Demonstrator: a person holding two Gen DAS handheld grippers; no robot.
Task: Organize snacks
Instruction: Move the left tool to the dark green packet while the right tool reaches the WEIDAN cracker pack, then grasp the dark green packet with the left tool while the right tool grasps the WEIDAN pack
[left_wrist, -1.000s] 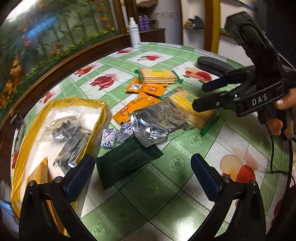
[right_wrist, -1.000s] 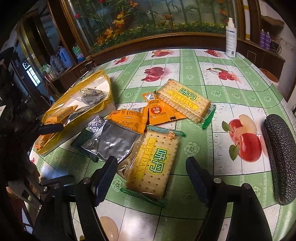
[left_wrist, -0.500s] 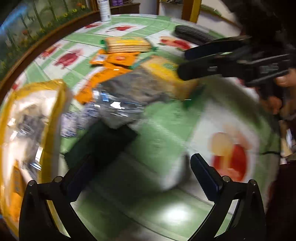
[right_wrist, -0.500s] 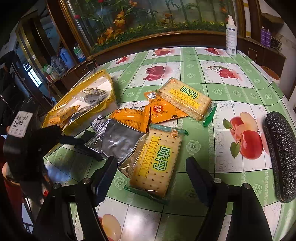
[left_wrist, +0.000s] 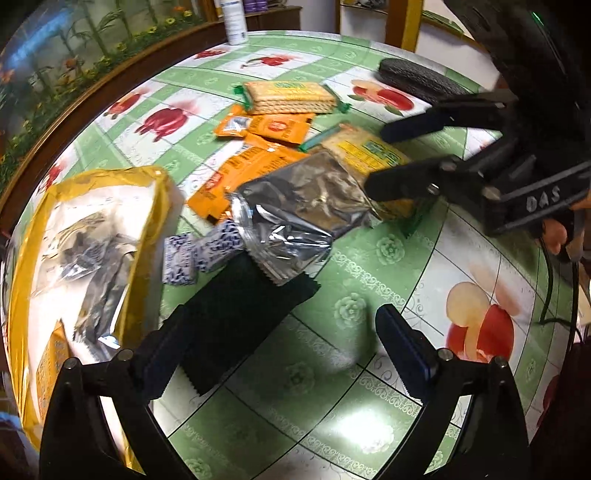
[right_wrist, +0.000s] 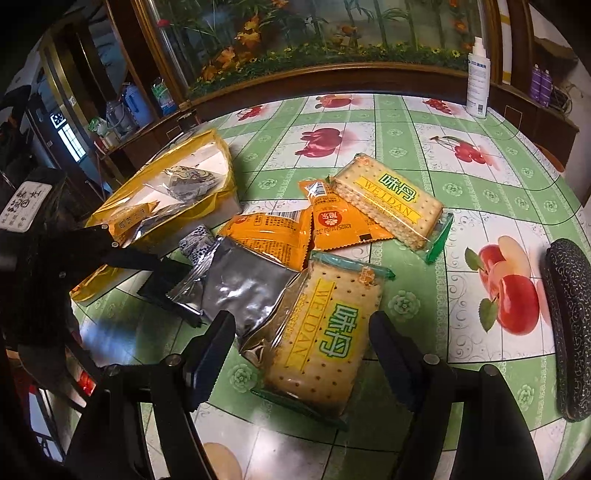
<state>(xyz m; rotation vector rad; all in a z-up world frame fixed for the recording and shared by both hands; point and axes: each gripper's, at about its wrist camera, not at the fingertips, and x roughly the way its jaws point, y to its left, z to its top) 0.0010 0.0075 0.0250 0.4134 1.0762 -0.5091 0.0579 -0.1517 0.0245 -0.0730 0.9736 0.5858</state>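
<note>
Cracker pack (right_wrist: 325, 339): clear wrap, yellow band, green ends, overlapping the silver pouch (right_wrist: 240, 291).
My right gripper (right_wrist: 299, 354): wide, closing slightly, straddling this pack.
My left gripper (left_wrist: 273, 343): wide, empty.

Your table (right_wrist: 406, 122): box (right_wrist: 221, 147) at left w/ packets inside. Just right of it, small wrapped candies (right_wrist: 195, 240), flat pouch (left_wrist: 240, 317) near them. Foil bag (right_wrist: 243, 291) overlaps pouch, leans on near cracker pack (right_wrist: 325, 339). Sachets (right_wrist: 273, 232) behind; 2nd cracker pack (right_wrist: 391, 199) farther. Case (right_wrist: 569, 332) far right; bottle (right_wrist: 478, 81) at far edge.
</note>
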